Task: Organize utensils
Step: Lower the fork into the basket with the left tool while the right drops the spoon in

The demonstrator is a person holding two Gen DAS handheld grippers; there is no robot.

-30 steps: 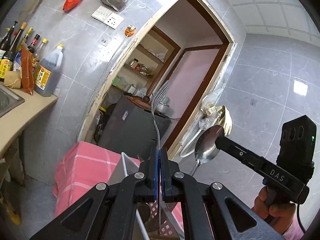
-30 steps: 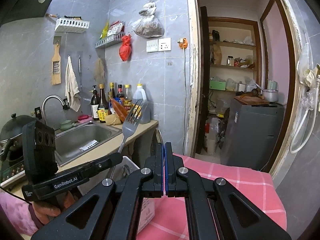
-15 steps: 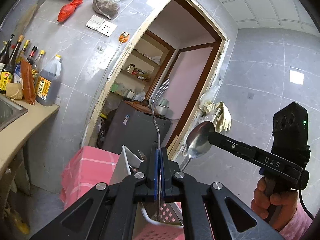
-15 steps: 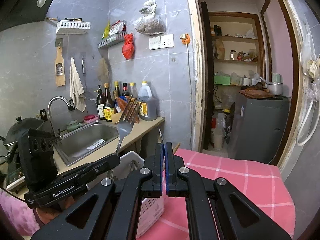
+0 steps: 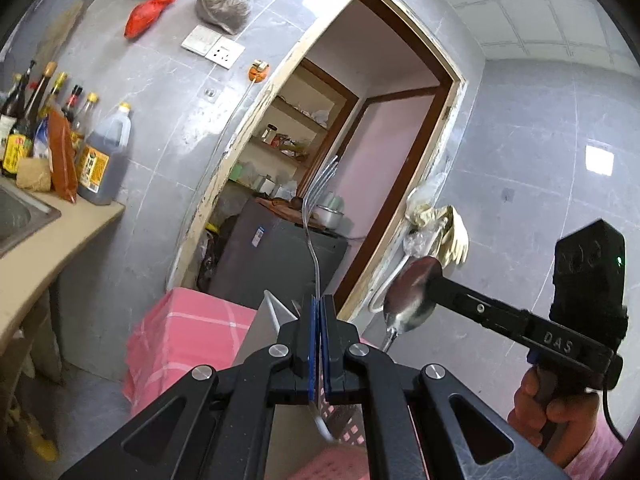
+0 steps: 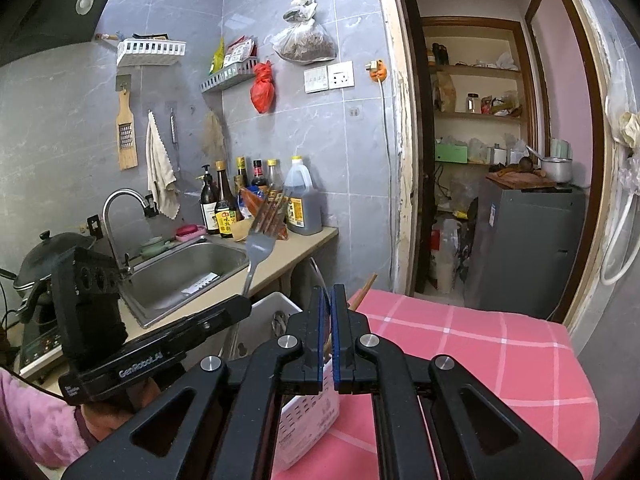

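My left gripper [image 5: 319, 308] is shut on a metal fork [image 5: 314, 216] and holds it upright, tines up. The fork also shows in the right wrist view [image 6: 262, 236], above the left gripper's body [image 6: 160, 356]. My right gripper [image 6: 328, 300] is shut on a metal spoon, seen edge-on [image 6: 318, 276] there. In the left wrist view the spoon's bowl [image 5: 412, 292] sticks up from the right gripper [image 5: 434, 280]. A white perforated utensil basket [image 6: 304, 420] stands on the pink checked table [image 6: 460, 344], below both grippers.
A counter with a steel sink [image 6: 184, 276] and several sauce bottles [image 6: 256, 200] lies to the left. A grey cabinet [image 6: 524, 248] stands in the doorway behind the table. Wooden chopsticks [image 6: 364, 290] stick out of the basket.
Both grippers have risen a little with their utensils. The right gripper's pads have parted slightly around the spoon handle. The spoon has moved up and right in the left wrist view.
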